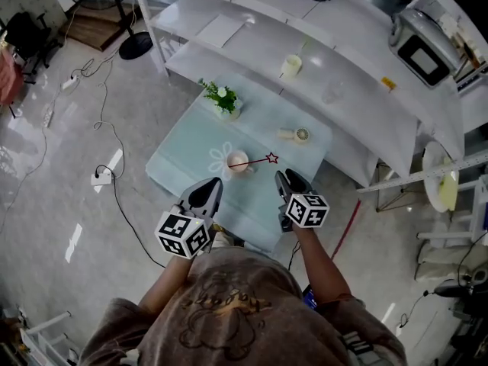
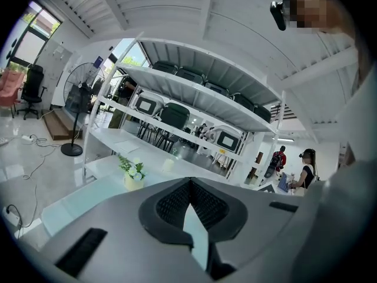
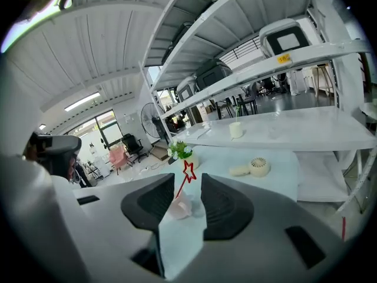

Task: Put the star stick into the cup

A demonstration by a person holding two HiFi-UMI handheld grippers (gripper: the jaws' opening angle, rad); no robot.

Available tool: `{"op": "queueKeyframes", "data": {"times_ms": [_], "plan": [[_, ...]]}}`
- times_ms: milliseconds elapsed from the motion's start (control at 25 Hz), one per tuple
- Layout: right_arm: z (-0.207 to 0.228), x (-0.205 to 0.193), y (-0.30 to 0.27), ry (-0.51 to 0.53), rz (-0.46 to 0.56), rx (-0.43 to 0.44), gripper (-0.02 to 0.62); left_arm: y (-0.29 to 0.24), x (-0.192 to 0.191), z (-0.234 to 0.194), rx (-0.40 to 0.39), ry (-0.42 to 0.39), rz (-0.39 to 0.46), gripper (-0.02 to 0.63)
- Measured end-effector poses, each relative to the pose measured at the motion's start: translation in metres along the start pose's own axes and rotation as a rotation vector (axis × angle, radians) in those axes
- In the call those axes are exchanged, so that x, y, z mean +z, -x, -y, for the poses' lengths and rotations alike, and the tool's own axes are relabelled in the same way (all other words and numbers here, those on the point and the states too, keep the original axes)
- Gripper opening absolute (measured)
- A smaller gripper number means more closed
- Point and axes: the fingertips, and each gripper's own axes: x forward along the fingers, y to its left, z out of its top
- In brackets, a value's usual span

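A pale pink cup (image 1: 239,164) stands on a flower-shaped mat on the light blue table (image 1: 191,147). The red star stick (image 1: 263,159) leans out of the cup, star end to the right. In the right gripper view the cup (image 3: 178,207) and star stick (image 3: 188,171) show beyond the jaws. My right gripper (image 1: 287,178) (image 3: 188,186) is open and holds nothing, just right of and nearer than the cup. My left gripper (image 1: 215,182) (image 2: 189,183) sits near the front edge, left of the cup, its tips together with nothing in them.
A small flower pot (image 1: 223,99) stands at the table's far left and a hand-held fan (image 1: 294,134) lies at its far right. White shelves (image 1: 358,75) run behind the table. A power strip (image 1: 101,178) and cables lie on the floor to the left.
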Motion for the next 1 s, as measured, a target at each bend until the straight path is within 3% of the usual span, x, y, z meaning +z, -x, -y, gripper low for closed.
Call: {"op": "queueKeyframes", "data": {"times_ms": [360,720,1000], "plan": [[-0.021,0.041,0.067,0.030,0.124,0.007,0.133,-0.015,0.002,0.036,-0.093,-0.034,-0.010,0.021],[-0.049,0.070,0.121,0.078,0.179,-0.015,0.129,-0.021,0.015,0.054,-0.143,-0.054,0.000,0.021],[-0.059,0.077,0.140,0.157,0.223,-0.058,0.039,-0.020,0.019,0.052,-0.139,-0.094,0.012,0.021]]}}
